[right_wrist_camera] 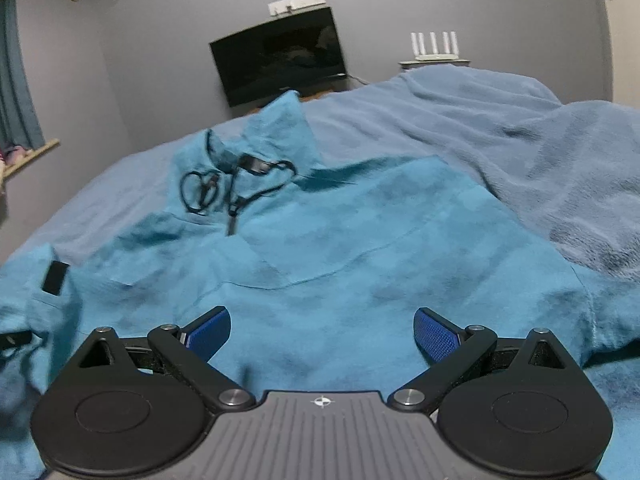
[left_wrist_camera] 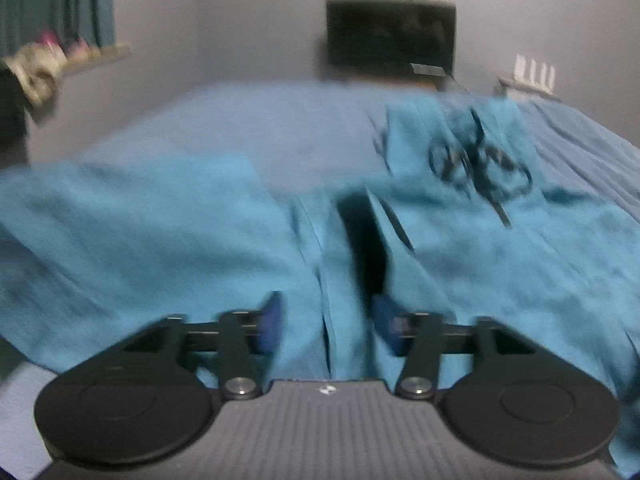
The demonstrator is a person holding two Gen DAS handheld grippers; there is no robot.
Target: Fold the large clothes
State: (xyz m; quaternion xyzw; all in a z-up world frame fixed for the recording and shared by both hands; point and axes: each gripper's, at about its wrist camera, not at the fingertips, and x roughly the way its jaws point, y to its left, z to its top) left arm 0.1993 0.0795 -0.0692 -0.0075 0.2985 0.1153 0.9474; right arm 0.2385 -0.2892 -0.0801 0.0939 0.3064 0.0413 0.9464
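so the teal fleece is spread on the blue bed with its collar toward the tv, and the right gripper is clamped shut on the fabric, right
Not quite: the right gripper is open, its blue pads standing wide apart above the teal fleece with nothing pinched between them, as the right wrist view shows. The rest holds: the fleece lies spread on the blue bed, its collar toward the tv.

Fleece pullover [right_wrist_camera: 360,248]: teal cloth, soft matt nap, with a thin black cord [right_wrist_camera: 200,188] at the collar looking smooth and slightly shiny. Bed cover [right_wrist_camera: 540,152]: paler blue plush cloth, fuzzy and matt; the television screen [right_wrist_camera: 280,60] was dark and glossy. Right gripper [right_wrist_camera: 322,336]: matt black plastic links, bright metal pivot pins, ribbed grey body, and fingers [right_wrist_camera: 436,336] padded in blue, finely textured rubbery facing.
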